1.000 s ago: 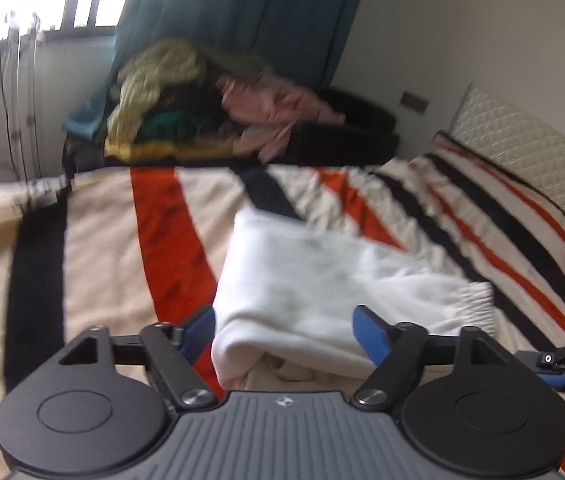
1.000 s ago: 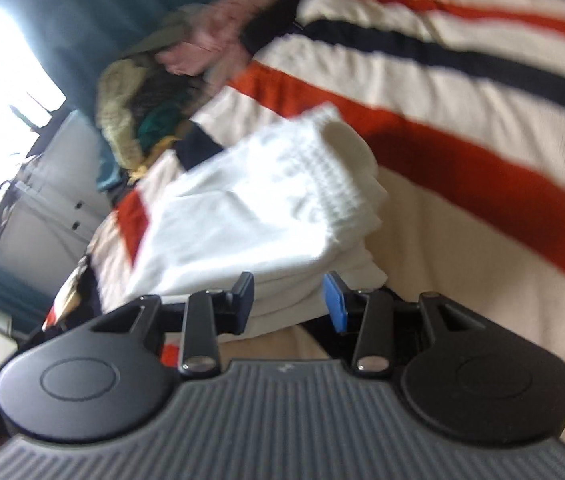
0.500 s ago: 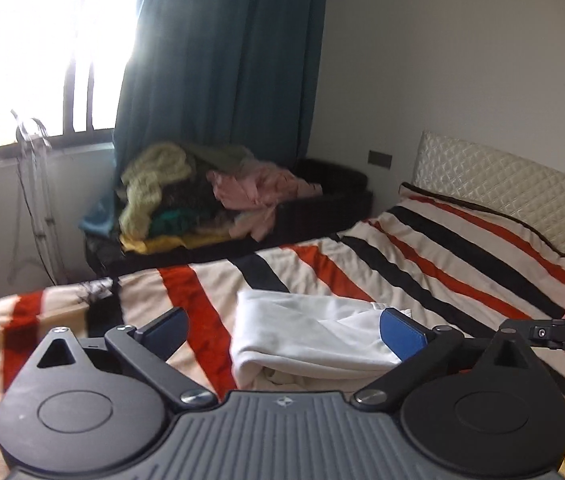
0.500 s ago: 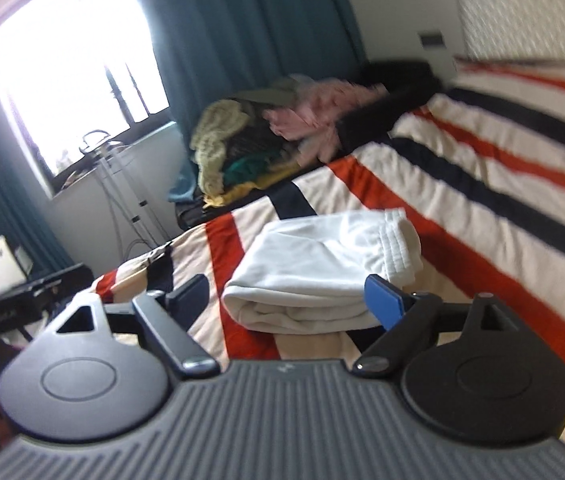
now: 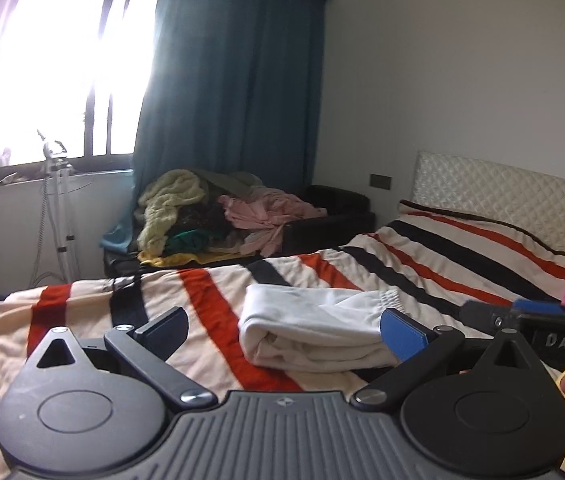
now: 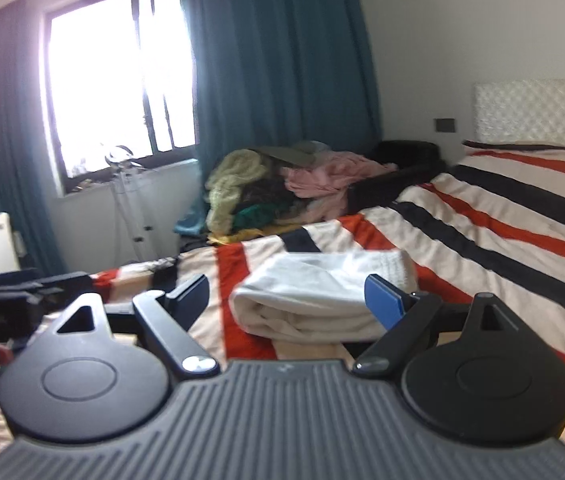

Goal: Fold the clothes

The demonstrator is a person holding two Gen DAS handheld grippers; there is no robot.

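Reading "DAS": right claw [image 5: 538, 308] label.

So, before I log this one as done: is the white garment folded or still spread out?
Folded: the white garment lies as a compact stacked bundle on the striped blanket, layered edges showing.

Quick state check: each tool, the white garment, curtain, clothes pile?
Left tool: open, empty.
Right tool: open, empty.
White folded garment: folded, lying on the striped blanket, not gripped.
Teal curtain: drawn aside, window uncovered.
Mixed clothes pile: unfolded, heaped on dark sofa.
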